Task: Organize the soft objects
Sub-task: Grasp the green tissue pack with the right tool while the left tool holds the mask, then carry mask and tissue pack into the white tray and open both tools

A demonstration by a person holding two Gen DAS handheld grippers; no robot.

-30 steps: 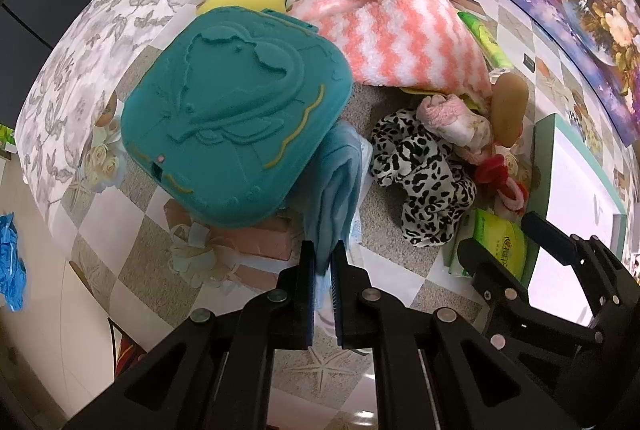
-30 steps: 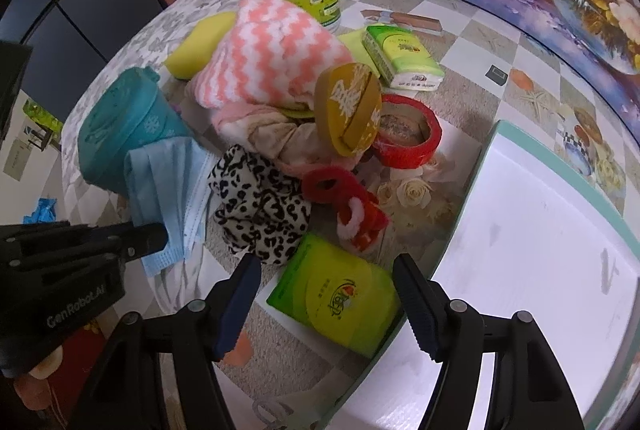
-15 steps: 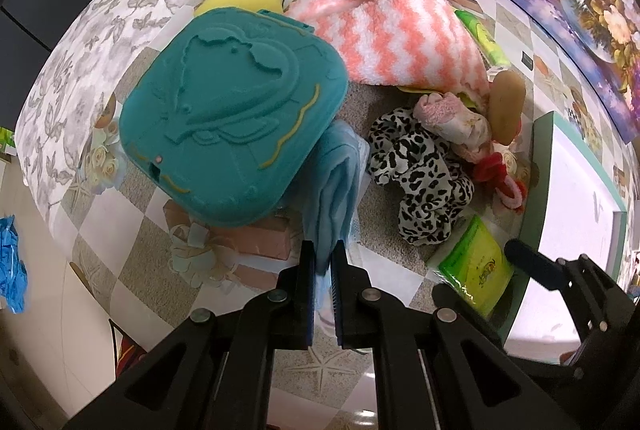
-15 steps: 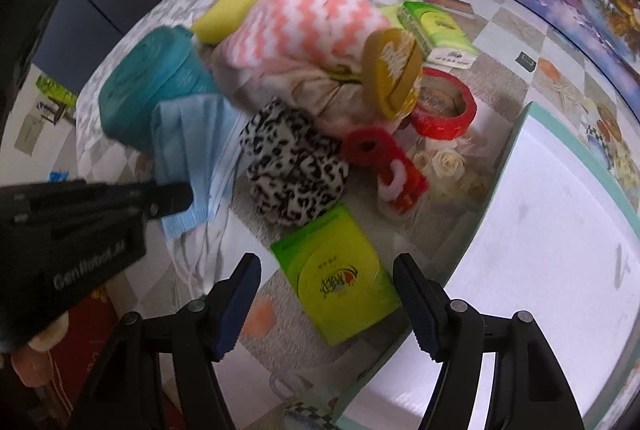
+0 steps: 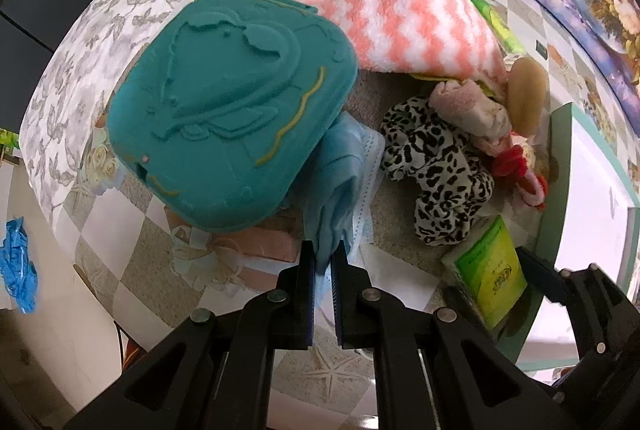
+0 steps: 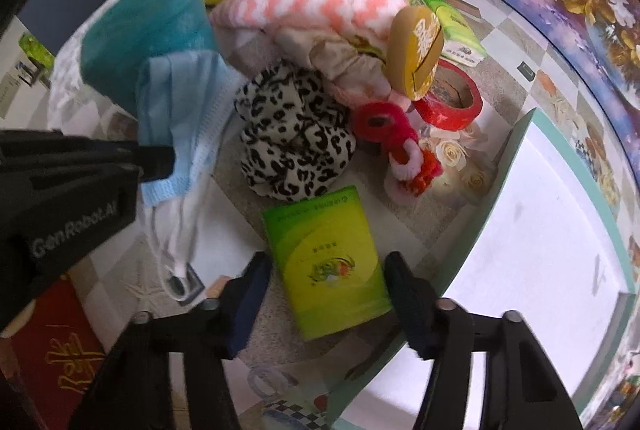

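2 tools: left tool (image 5: 324, 262) pinches a blue face mask (image 5: 340, 181); right tool (image 6: 324, 286), jaws just closing, straddles a green tissue pack (image 6: 328, 258)

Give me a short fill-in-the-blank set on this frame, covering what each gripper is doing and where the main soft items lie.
1. The left gripper is shut on the light blue ____.
2. The right gripper, whose jaws have just been closing, straddles the ____ tissue pack.
3. The leopard-print cloth lies between the face mask and the red ____.
4. The white tray has a ____ rim.

Missing words: face mask; green; scrunchie; green
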